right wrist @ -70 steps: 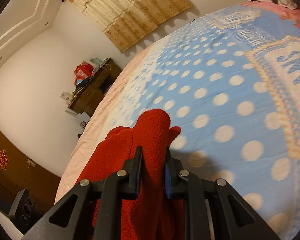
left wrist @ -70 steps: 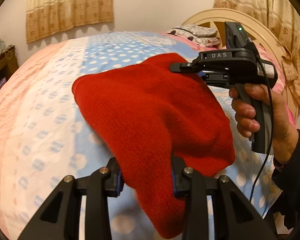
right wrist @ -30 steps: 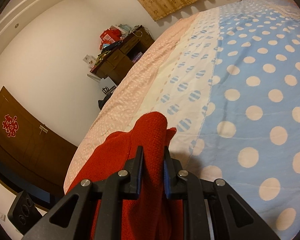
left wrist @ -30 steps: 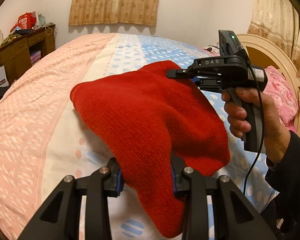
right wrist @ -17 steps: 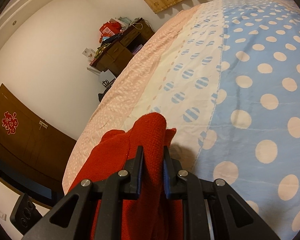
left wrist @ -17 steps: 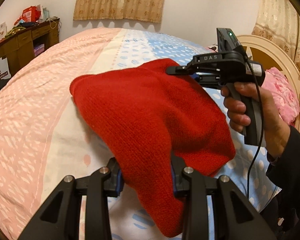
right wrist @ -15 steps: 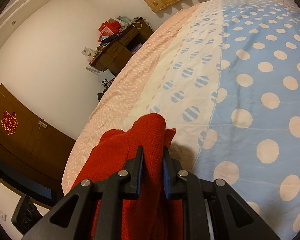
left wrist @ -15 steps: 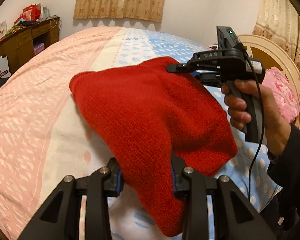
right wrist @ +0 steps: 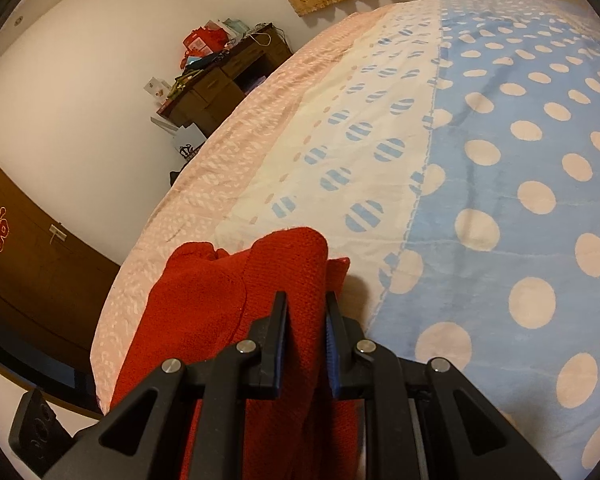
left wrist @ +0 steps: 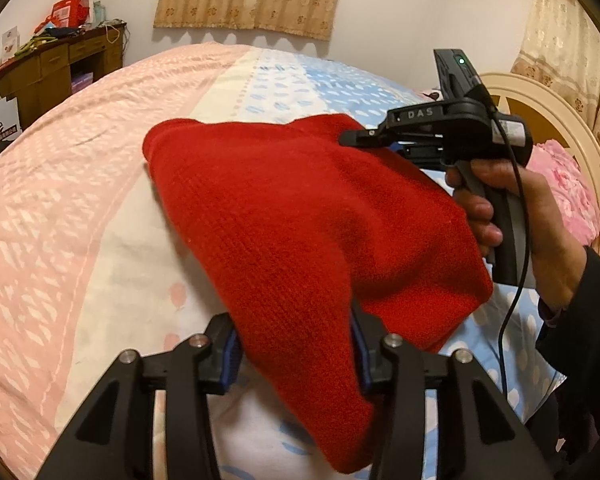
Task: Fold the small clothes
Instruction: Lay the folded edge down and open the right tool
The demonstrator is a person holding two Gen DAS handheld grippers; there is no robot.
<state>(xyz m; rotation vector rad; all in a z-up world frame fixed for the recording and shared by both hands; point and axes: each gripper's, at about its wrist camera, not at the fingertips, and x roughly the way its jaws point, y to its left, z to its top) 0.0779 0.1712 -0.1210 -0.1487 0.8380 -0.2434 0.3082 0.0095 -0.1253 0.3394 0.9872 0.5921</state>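
Two grippers clamped on red knit garment [left wrist: 300, 216]: left gripper [left wrist: 294, 354] near end, right gripper [right wrist: 306, 344] far corner.

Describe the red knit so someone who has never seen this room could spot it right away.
Look at the big bed with its pink, cream and blue dotted cover. Held up above it hangs the red knit, pinched between the left tool and the right tool. It is the only solid red cloth there.
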